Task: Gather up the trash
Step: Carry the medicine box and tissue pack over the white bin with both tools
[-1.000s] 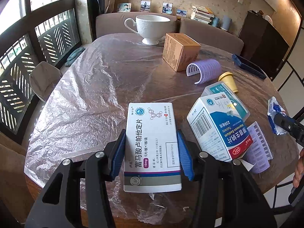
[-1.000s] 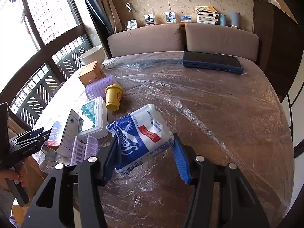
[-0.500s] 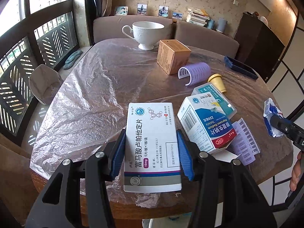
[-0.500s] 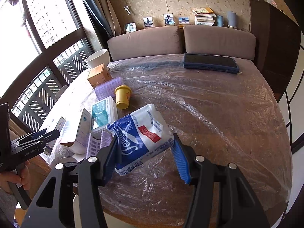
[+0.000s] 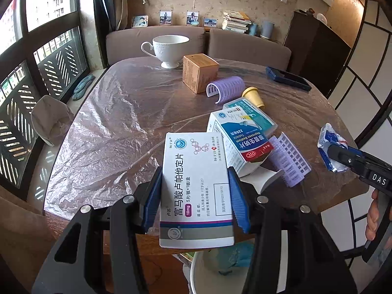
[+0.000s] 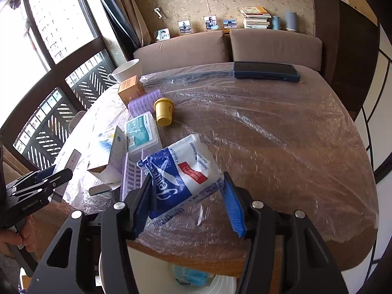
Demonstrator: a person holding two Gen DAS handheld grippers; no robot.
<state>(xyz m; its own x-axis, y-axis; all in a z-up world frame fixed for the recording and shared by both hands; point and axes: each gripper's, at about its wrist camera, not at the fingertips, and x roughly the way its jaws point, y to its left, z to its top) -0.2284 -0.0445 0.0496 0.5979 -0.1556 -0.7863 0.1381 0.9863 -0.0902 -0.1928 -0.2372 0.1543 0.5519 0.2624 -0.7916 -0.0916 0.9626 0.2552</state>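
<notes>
Left claw (image 5: 194, 196): clamped on the white medicine box (image 5: 196, 186), held past the surface's (image 5: 110, 122) near edge, above the white bin (image 5: 208, 276) at 6 o'clock.
Right claw (image 6: 187, 201): gripping the blue-and-white tissue pack (image 6: 181, 171), also over the edge.
Done: two items lifted.
Remaining: both still to drop; the opened naproxen box (image 5: 241, 144) and other clutter lie at 2 o'clock.
Bin contents: crumpled blue material only.

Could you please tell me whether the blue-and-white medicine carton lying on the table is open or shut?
Open: the blue-and-white medicine carton has its near end flap folded out, exposing the plain cardboard inside.
</notes>
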